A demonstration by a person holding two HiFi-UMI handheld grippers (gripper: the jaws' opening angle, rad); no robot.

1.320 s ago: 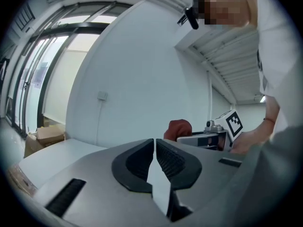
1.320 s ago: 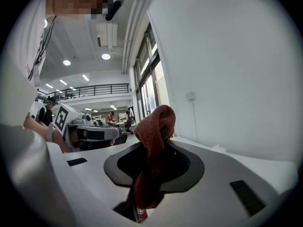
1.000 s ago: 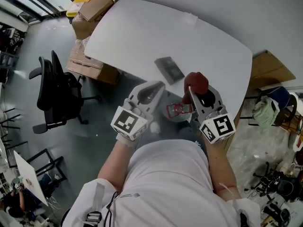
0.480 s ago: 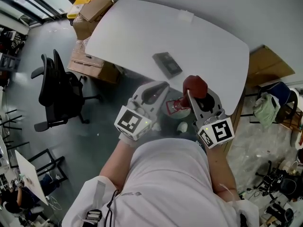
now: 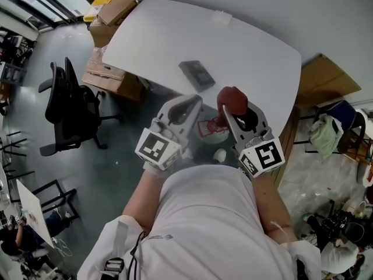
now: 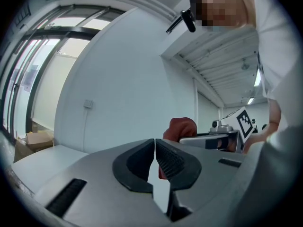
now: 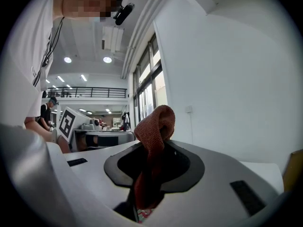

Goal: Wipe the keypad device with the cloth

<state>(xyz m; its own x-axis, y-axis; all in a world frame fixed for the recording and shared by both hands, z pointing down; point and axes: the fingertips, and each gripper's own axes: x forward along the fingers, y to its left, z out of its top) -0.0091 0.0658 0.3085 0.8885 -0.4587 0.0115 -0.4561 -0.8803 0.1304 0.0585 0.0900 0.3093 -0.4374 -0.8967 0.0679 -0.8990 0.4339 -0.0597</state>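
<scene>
Rust-red woven cloth (image 7: 156, 122) bunched | right gripper (image 7: 151, 163) fingers pinch it | left gripper (image 6: 155, 149) fingers together

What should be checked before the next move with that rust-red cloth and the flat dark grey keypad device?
1. Rust-red cloth clamped in right gripper: ok.
2. Flat dark grey keypad device lying unobstructed on white table: ok.
3. Cloth touching device: not ok, it hangs apart from it.
4. Left gripper empty, jaws just closed further, nothing between: ok.
5. Where the device is dirty: cannot tell.

no text, label or number is legible.
</scene>
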